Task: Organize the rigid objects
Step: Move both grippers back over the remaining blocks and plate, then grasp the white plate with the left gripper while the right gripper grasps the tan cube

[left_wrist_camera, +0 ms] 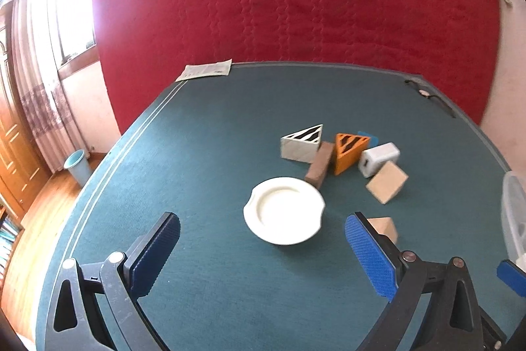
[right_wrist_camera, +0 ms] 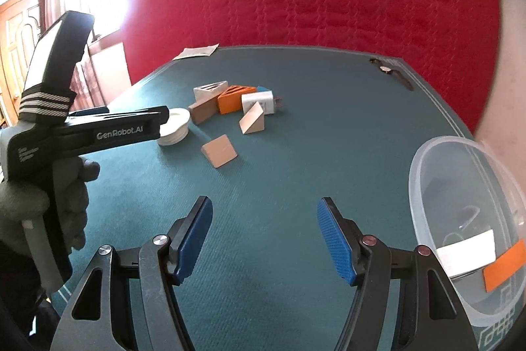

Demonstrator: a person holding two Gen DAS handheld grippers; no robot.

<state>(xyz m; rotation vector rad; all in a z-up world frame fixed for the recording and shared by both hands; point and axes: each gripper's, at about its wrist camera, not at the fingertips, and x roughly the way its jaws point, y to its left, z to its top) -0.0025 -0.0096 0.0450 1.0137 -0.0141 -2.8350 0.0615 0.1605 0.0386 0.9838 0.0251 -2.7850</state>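
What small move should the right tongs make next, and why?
Probably ease the right tongs forward toward the nearest wooden wedge. They are open and empty, the wedge lies loose and apart from the cluster, and the clear tub sits close on the right.

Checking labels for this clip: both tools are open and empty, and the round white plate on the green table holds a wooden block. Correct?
Not quite. The round white plate is empty, as the left wrist view shows. The rest holds: left tool and right tool are open and empty, above the green table.
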